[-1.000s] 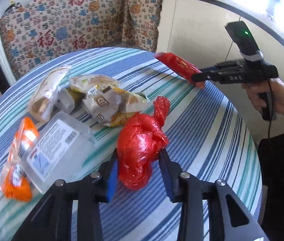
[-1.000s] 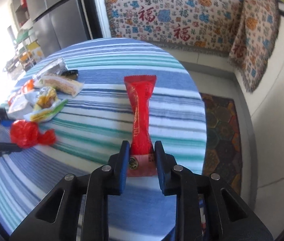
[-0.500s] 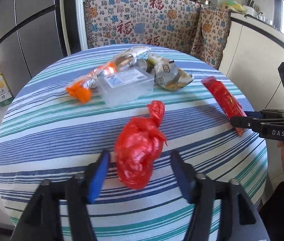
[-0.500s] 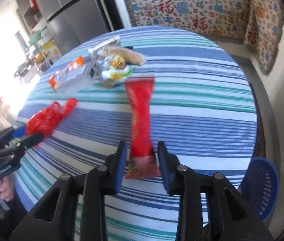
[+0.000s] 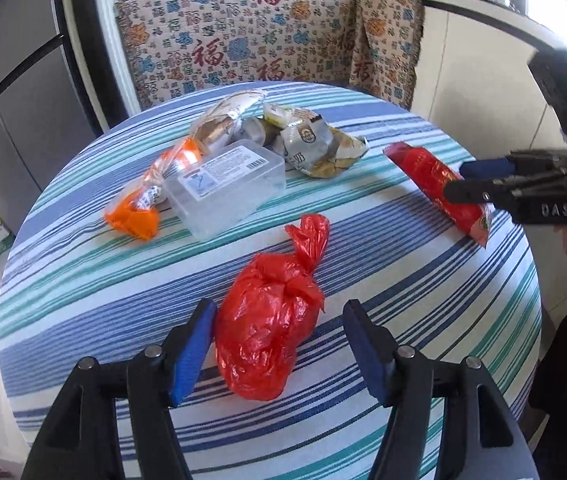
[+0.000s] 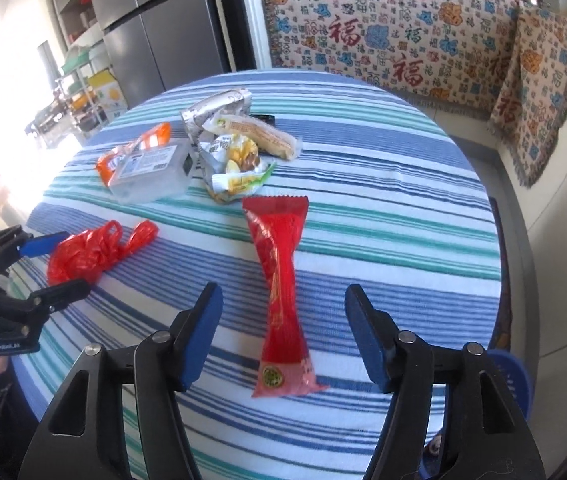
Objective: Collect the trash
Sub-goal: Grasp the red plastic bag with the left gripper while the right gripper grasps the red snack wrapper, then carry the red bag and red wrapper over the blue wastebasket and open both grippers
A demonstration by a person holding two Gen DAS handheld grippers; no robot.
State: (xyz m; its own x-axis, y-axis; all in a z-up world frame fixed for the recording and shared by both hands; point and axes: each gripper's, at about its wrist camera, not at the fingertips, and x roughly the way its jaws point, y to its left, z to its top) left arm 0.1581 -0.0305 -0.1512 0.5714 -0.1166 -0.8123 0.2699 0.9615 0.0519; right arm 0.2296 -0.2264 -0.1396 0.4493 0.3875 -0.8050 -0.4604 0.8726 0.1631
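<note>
A knotted red plastic bag [image 5: 267,336] lies on the round striped table [image 5: 83,280] between the jaws of my left gripper [image 5: 280,306], which stands open; its right pad is clear of the bag and its left pad sits right beside it. A long red snack wrapper [image 6: 281,280] lies flat between the jaws of my right gripper [image 6: 283,290], which are opening and do not touch it. Each view shows the other side: the right gripper [image 5: 457,180] over the wrapper [image 5: 431,176], the left gripper [image 6: 73,260] around the bag [image 6: 83,256].
Farther back on the table lie a clear plastic box [image 5: 227,184], an orange wrapper [image 5: 135,208] and several crumpled snack wrappers [image 5: 311,148]. A blue basket [image 6: 511,380] stands on the floor past the table's right edge. A patterned cloth-covered bench [image 5: 263,40] runs behind.
Both grippers have opened: the left let go of the red bag, the right let go of the red wrapper. Both things now rest on the table, and both cameras have swung round.
</note>
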